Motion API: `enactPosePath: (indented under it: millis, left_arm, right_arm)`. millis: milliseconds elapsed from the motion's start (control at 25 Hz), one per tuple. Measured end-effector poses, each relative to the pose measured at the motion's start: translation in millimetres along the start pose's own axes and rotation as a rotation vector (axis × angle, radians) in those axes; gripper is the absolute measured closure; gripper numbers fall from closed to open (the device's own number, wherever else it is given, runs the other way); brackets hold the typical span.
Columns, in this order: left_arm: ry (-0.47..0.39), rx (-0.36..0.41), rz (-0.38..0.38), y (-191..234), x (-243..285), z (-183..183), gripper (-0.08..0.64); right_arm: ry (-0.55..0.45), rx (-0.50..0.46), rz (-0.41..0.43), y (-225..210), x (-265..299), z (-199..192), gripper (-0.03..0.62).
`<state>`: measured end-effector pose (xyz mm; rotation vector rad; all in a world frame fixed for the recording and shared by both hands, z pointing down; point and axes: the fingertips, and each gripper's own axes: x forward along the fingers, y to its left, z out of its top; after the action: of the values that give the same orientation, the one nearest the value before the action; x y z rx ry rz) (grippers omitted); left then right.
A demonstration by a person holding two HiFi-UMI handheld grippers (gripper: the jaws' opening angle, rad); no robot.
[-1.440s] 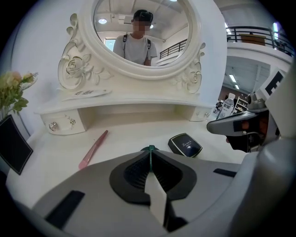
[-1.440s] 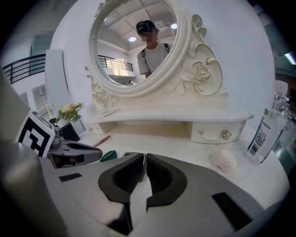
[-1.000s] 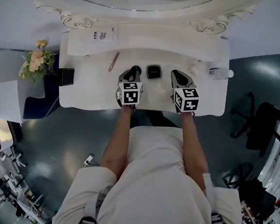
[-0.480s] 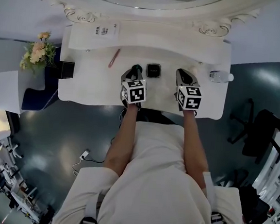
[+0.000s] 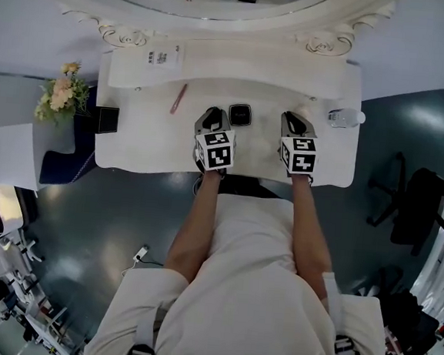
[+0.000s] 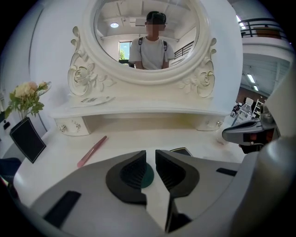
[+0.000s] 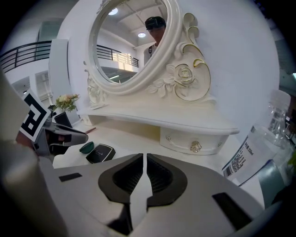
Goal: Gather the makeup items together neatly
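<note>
On the white vanity table [image 5: 143, 147] lie a pink pencil [image 5: 179, 98], a black compact [image 5: 241, 114] and a small dark green round item [image 7: 86, 147]. My left gripper [image 5: 213, 119] hovers over the green item [image 6: 147, 176], which shows just beyond its shut jaws [image 6: 150, 157]; I cannot tell whether they touch it. The compact [image 6: 181, 151] lies just right of those jaws and the pencil [image 6: 92, 151] to the left. My right gripper [image 5: 295, 122] is shut and empty [image 7: 144, 159], right of the compact [image 7: 101, 152].
A clear bottle [image 5: 343, 116] lies at the table's right end, close to my right gripper. A raised shelf with small drawers [image 7: 194, 141] and an oval mirror [image 6: 145, 32] back the table. Flowers [image 5: 59, 97] and a black box [image 5: 106, 120] stand at the left edge.
My left gripper has edged forward and a little right, so in the head view it now covers the dark round item. The right gripper has hardly moved.
</note>
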<state>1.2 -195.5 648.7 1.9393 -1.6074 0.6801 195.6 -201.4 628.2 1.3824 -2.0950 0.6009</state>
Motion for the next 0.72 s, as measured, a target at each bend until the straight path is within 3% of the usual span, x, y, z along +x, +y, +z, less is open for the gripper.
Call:
enactPosePath:
  millis: [120, 440, 720]
  left_arm:
    - [-0.008, 0.026, -0.034, -18.3, 2.2, 7.6, 0.488]
    - [-0.013, 0.076, -0.122, -64.4, 11.0, 19.6, 0.488]
    - [-0.011, 0.112, -0.158, -80.7, 14.9, 24.1, 0.489]
  right_arm:
    - [-0.001, 0.000, -0.034, -12.5, -4.9, -1.4, 0.537]
    - [0.044, 0.007, -0.097, -49.7, -10.2, -15.6, 0.389]
    - [0.103, -0.057, -0.123, -65.8, -3.3, -25.5, 0.334]
